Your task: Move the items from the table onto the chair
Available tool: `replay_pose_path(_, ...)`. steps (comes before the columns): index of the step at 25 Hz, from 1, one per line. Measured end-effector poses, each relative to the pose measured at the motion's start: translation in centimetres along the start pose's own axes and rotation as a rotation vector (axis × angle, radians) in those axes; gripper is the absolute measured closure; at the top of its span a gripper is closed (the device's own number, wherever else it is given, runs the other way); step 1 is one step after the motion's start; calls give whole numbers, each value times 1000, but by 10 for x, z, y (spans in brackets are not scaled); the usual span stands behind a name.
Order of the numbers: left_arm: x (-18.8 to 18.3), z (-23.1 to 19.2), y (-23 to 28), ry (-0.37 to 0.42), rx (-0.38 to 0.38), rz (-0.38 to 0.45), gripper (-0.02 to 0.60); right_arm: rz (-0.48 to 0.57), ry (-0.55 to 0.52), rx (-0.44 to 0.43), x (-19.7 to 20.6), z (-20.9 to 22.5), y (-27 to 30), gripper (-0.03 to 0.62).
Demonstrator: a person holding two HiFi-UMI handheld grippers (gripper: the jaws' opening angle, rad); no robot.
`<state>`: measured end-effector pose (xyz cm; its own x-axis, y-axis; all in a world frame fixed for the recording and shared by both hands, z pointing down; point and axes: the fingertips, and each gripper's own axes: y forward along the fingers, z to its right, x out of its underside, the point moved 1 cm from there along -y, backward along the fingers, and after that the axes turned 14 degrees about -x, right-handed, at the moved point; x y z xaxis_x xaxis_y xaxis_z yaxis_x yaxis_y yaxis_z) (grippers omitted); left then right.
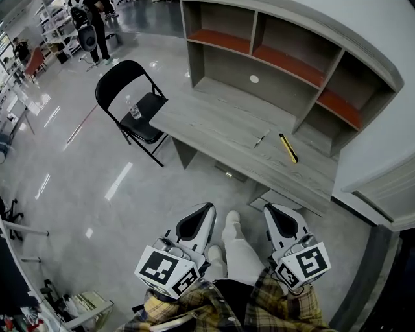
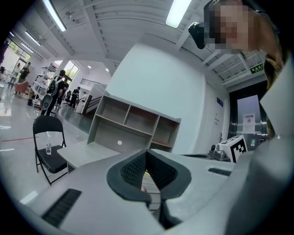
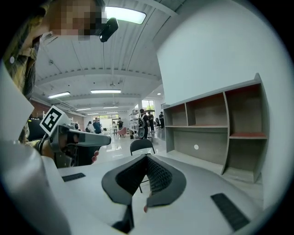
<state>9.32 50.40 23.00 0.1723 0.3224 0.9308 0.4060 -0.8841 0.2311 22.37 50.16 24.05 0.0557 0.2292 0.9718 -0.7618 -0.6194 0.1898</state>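
Left gripper [image 1: 210,207] and right gripper [image 1: 266,208] are down by the person's legs, both pinched fully shut on nothing. Pen [image 1: 261,138] and yellow tool [image 1: 288,148] lie on the table [image 1: 207,117], and a small bottle [image 1: 134,110] is on the chair [image 1: 153,104].

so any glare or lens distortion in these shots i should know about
Head view: bright streaks of glare on the glossy floor, and the shelf unit bows along its top. Left gripper view: fisheye with black corners, ceiling light blown out. Right gripper view: same black corners, ceiling light overexposed.
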Motion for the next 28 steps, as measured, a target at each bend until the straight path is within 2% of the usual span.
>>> replay_pose_path(6, -17, -42, 50, -8, -35, 5, 577, -1, 12, -22, -9, 50, 59, 577)
replay_pose_path(13, -71, -80, 134, 5, -57, 53, 577, 16, -33, -62, -52, 119, 134, 577)
replay_pose_path(22, -116, -80, 251, 34, -6, 86, 577, 29, -71, -66, -87, 214, 178, 577)
replay_pose_path(28, -126, -76, 296, 50, 56, 69, 577, 28, -44, -19, -86, 247, 187, 577)
